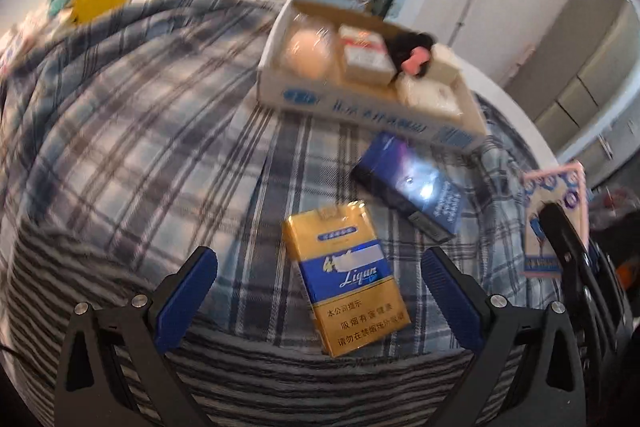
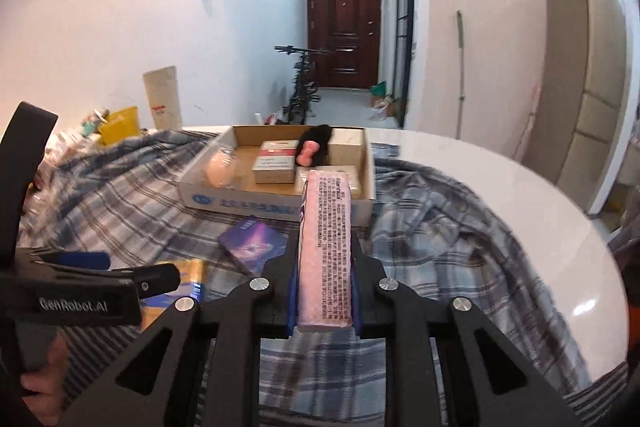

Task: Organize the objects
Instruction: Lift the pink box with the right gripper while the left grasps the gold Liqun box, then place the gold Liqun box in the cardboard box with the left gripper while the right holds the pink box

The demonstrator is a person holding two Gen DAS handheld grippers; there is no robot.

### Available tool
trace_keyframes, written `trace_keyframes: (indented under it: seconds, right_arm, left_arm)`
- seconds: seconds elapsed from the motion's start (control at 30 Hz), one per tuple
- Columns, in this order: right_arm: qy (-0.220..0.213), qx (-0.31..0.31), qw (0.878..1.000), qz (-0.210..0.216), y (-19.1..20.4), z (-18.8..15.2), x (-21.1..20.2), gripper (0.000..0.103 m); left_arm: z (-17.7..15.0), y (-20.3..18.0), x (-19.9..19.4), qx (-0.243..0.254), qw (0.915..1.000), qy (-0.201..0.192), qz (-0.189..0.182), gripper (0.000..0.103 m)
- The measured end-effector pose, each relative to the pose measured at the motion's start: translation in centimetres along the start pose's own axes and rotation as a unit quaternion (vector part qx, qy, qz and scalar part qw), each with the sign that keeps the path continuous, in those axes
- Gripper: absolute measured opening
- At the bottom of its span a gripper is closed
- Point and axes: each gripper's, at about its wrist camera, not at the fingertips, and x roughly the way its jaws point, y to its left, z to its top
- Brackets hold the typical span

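Right wrist view shows the right gripper (image 2: pixel 325 247) with its fingers pinching a pink packet (image 2: pixel 326 251) edge-on, raised above the plaid cloth (image 2: pixel 440 211) short of the cardboard box (image 2: pixel 224 197). Left wrist view has the left gripper (image 1: pixel 320 291) with fingers spread wide over a gold cigarette pack (image 1: pixel 344 275) lying on the cloth, a dark blue pack (image 1: pixel 412 187) beyond it.

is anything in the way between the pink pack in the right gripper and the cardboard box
Nothing visible. The pink pack, clamped in the right gripper, points straight at the cardboard box; the purple pack lies lower, off to the left.
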Motion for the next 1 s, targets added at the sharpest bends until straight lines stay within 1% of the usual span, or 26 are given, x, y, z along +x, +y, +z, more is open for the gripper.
trace_keyframes:
  seconds: [0.1, 0.23, 0.37, 0.43, 0.47, 0.5, 0.57, 0.63, 0.7, 0.73, 0.83, 0.93, 1.0]
  right_arm:
    - [0.017, 0.019, 0.999, 0.026, -0.6, -0.5, 0.3, 0.019]
    - [0.02, 0.026, 0.999, 0.03, -1.1, -0.7, 0.2, 0.019]
    - [0.018, 0.031, 0.999, 0.035, -1.3, -0.7, -0.1, 0.019]
    - [0.017, 0.03, 0.999, 0.036, -1.3, -0.7, -0.2, 0.019]
    - [0.017, 0.03, 0.999, 0.036, -1.3, -0.8, -0.2, 0.019]
    - [0.018, 0.03, 0.999, 0.036, -1.3, -0.7, -0.1, 0.019]
    - [0.02, 0.03, 0.999, 0.036, -1.3, -0.8, 0.0, 0.019]
    - [0.023, 0.031, 0.999, 0.037, -1.4, -0.8, 0.1, 0.019]
    - [0.026, 0.032, 0.998, 0.037, -1.5, -0.8, 0.2, 0.019]
    - [0.027, 0.033, 0.998, 0.036, -1.5, -0.9, 0.3, 0.019]
    - [0.03, 0.035, 0.998, 0.033, -1.6, -0.9, 0.5, 0.019]
    - [0.032, 0.04, 0.998, 0.037, -1.9, -0.9, 0.6, 0.019]
    - [0.031, 0.044, 0.998, 0.043, -2.0, -0.9, 0.6, 0.019]
  left_arm:
    - [-0.4, -1.1, 0.3, 0.012, 0.9998, -0.004, 0.018, 0.103]
    - [-1.1, -2.2, 0.2, 0.02, 0.9993, -0.016, 0.027, 0.103]
    - [-1.3, -2.5, 0.9, 0.024, 0.9986, -0.008, 0.047, 0.102]
    - [-1.4, -2.3, 1.4, 0.025, 0.998, -0.006, 0.059, 0.097]
    - [-1.4, -2.3, 1.7, 0.026, 0.9977, -0.005, 0.063, 0.093]
    - [-1.4, -2.2, 2.1, 0.025, 0.9977, 0.001, 0.063, 0.088]
    - [-1.5, -2.1, 2.5, 0.027, 0.9979, 0.012, 0.057, 0.084]
    - [-1.6, -2.5, 2.3, 0.043, 0.9974, 0.005, 0.058, 0.076]
    - [-1.7, -2.6, 2.2, 0.057, 0.9973, 0.007, 0.045, 0.06]
    - [-1.6, -2.5, 2.0, 0.059, 0.9974, 0.003, 0.041, 0.06]
    - [-1.6, -2.2, 0.7, 0.073, 0.9964, -0.024, 0.036, 0.059]
    - [-1.8, -1.9, -1.5, 0.098, 0.992, -0.069, 0.04, 0.059]
    - [-2.1, -1.6, -3.2, 0.113, 0.9871, -0.108, 0.036, 0.059]
